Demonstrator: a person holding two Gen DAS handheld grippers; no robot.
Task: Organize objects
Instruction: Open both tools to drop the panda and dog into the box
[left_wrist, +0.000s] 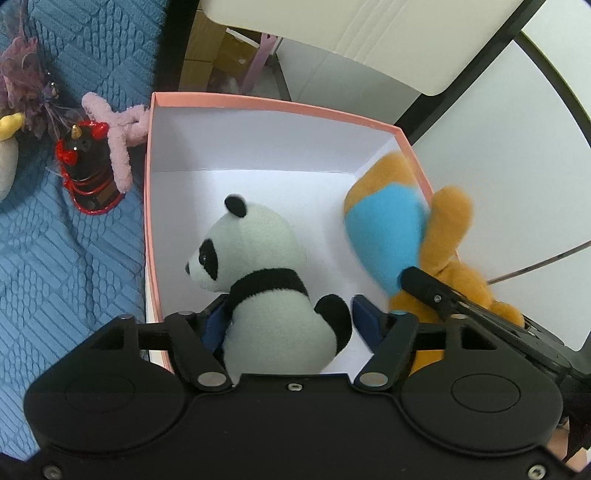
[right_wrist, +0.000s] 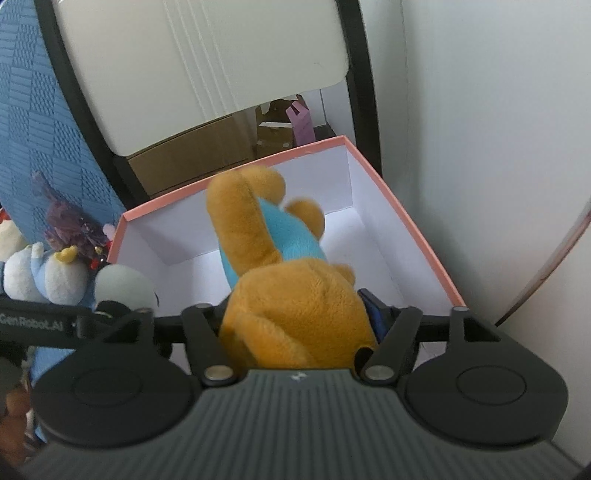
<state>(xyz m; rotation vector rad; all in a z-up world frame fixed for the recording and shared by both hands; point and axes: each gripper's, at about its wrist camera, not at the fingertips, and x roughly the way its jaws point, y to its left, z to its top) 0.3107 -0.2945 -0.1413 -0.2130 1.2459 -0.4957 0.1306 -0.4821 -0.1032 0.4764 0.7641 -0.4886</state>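
A pink-rimmed box (left_wrist: 277, 101) with a white inside stands open in front of me. A panda plush (left_wrist: 258, 243) sits upright in its near left part, between the jaws of my left gripper (left_wrist: 288, 314). The right blue pad (left_wrist: 369, 321) stands a little off the panda's arm, so the gripper is open. An orange bear in a blue shirt (right_wrist: 295, 288) leans over the box's (right_wrist: 406, 210) near right side, between the jaws of my right gripper (right_wrist: 295, 314), which is open too. Its left pad is hidden by the bear. The bear (left_wrist: 384, 229) looks blurred in the left wrist view.
Left of the box lies a blue textured cloth (left_wrist: 55, 258) with a red-and-black figure (left_wrist: 88, 166), a pink plush (left_wrist: 118, 136), a purple flower piece (left_wrist: 22, 77) and a white-and-blue plush (right_wrist: 40, 273). A white chair (left_wrist: 369, 37) stands behind the box, with cardboard boxes (right_wrist: 184, 158) beyond.
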